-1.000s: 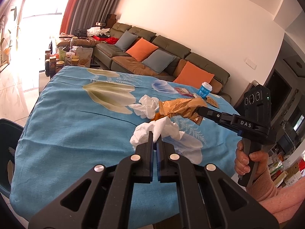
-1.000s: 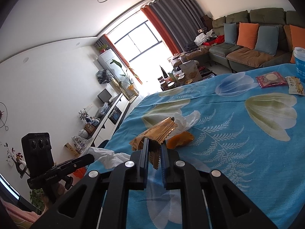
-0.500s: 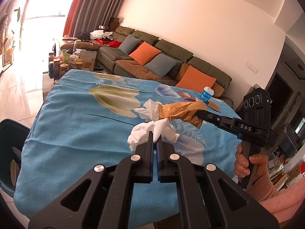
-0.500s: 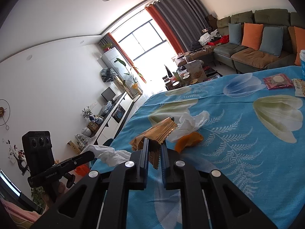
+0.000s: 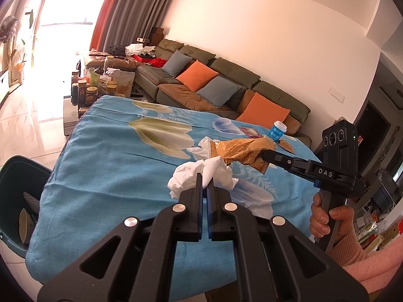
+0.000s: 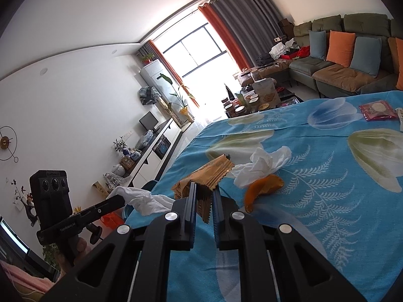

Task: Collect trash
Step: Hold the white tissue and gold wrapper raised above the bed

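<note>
My left gripper (image 5: 207, 181) is shut on a crumpled white tissue (image 5: 201, 173) and holds it above the blue flowered tablecloth (image 5: 108, 171); it also shows in the right wrist view (image 6: 143, 200). My right gripper (image 6: 204, 191) is shut on a brown crinkled snack wrapper (image 6: 204, 176), seen in the left wrist view (image 5: 241, 151) held off the table. A second white tissue (image 6: 262, 163) and an orange peel (image 6: 262, 188) lie on the cloth. A dark bin (image 5: 17, 196) stands at the table's left end.
A blue-and-white cup (image 5: 278, 129), a red packet (image 6: 377, 109) and a small snack packet (image 5: 286, 146) lie at the far side of the table. A sofa (image 5: 226, 88) with cushions stands behind. A low table with jars (image 5: 95, 88) stands by the window.
Both grippers have lifted a little and shifted towards the bin end of the table, each still holding its item. The orange peel has come into view under the wrapper.
</note>
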A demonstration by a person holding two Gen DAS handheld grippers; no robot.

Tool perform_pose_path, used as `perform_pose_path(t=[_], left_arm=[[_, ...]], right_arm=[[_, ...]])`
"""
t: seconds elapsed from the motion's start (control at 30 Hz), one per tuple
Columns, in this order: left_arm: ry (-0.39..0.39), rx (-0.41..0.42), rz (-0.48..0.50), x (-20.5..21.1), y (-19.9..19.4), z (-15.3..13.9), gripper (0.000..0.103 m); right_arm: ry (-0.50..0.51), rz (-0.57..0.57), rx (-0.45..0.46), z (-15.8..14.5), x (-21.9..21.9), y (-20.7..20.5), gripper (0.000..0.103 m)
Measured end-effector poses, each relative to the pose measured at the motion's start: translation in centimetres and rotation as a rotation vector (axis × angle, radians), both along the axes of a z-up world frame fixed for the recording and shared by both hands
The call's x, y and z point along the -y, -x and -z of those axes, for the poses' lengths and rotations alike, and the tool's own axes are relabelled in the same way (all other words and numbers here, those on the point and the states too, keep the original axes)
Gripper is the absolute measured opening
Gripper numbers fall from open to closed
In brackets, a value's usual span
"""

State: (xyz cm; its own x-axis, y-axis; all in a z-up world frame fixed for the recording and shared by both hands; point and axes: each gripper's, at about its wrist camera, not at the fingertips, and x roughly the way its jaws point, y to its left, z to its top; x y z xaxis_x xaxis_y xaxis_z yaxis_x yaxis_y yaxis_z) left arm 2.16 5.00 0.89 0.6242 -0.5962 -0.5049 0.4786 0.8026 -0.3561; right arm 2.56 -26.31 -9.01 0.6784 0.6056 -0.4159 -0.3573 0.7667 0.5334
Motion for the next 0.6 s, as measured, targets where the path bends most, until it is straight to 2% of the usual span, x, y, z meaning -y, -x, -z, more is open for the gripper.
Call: perform_pose_path(t=[0.6], left_arm=[[-0.001,0.008,-0.068,-2.9,1.2,-0.8,0.003]], right_arm=[[-0.002,-0.059,0.001,-0.3,-2.5,-0.5,0.01]])
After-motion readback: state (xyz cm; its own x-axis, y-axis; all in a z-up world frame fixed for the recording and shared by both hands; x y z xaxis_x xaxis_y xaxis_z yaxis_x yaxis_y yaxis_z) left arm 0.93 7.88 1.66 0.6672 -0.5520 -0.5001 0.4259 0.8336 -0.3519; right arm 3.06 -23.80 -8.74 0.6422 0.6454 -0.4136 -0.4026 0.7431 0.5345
